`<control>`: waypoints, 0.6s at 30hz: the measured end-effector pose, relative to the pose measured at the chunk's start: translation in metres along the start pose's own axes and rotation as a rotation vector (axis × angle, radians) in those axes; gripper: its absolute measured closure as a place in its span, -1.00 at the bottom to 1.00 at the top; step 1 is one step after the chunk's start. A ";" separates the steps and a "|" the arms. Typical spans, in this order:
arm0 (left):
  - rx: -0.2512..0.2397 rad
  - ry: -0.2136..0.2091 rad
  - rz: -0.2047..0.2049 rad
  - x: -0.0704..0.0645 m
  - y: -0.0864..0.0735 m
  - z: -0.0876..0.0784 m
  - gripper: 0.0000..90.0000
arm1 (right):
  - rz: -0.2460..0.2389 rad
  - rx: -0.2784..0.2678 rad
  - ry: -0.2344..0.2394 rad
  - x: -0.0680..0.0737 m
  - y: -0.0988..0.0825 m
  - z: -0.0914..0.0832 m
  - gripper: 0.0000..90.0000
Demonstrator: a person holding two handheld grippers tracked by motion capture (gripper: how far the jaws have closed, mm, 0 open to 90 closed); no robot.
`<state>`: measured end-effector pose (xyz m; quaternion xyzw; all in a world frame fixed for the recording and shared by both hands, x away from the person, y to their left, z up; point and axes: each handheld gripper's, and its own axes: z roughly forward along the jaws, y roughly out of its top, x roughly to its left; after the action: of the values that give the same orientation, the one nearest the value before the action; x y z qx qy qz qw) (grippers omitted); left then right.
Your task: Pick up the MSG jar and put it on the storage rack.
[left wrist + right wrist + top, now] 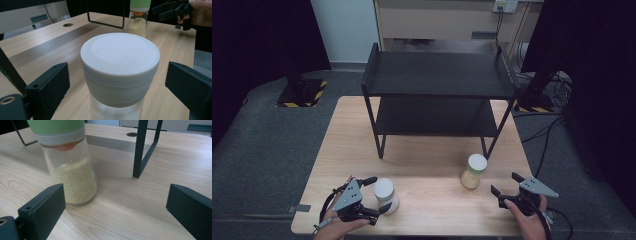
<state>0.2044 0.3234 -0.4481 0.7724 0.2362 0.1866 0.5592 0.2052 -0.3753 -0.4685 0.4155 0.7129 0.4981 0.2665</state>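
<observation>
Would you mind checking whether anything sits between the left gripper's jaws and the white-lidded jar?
Nothing visible does. The left gripper straddles the white-lidded jar, its jaws open on either side; the left gripper view shows only bare table in the gaps. The grain jar stands apart, near the right gripper.

Rack behind, lidded jar front left, grain jar right

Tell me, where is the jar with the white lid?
In the high view the white-lidded jar stands at the table's near left, between the left gripper's open jaws, untouched.
</observation>
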 end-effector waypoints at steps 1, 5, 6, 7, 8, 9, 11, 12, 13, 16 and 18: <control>0.001 0.000 -0.001 0.000 0.000 0.001 -0.87 | 0.000 0.000 0.000 0.000 0.000 0.000 -0.94; -0.001 0.002 -0.008 -0.001 -0.001 0.004 -0.81 | 0.002 0.000 0.000 0.000 0.000 0.000 -0.94; -0.003 0.003 -0.009 -0.001 -0.001 0.005 -0.79 | 0.003 0.001 0.000 0.000 0.000 0.000 -0.94; -0.007 0.005 -0.006 -0.001 -0.001 0.007 -0.75 | 0.002 0.001 0.000 0.001 0.000 0.000 -0.94; -0.008 0.006 -0.002 -0.001 -0.001 0.008 -0.69 | 0.001 0.001 0.001 0.001 0.000 0.000 -0.94; -0.005 0.002 0.000 -0.001 -0.001 0.009 -0.62 | 0.001 0.001 0.001 0.001 0.000 0.000 -0.94; -0.007 0.001 0.001 -0.001 -0.001 0.010 -0.53 | 0.000 0.001 0.002 0.001 0.000 0.000 -0.94; -0.011 -0.003 -0.002 0.000 -0.002 0.011 -0.46 | 0.000 0.000 0.002 0.001 0.000 0.000 -0.94; -0.015 -0.001 -0.002 0.000 -0.002 0.010 -0.36 | 0.000 0.000 0.001 0.001 0.000 0.000 -0.94; -0.019 -0.001 -0.001 0.001 -0.002 0.010 -0.29 | 0.001 0.000 0.001 0.001 0.000 -0.001 -0.94; -0.019 -0.001 0.006 0.001 -0.002 0.010 -0.28 | -0.001 0.000 0.001 0.001 0.000 -0.001 -0.94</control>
<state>0.2104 0.3171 -0.4529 0.7679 0.2319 0.1902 0.5660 0.2038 -0.3747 -0.4684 0.4150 0.7133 0.4980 0.2664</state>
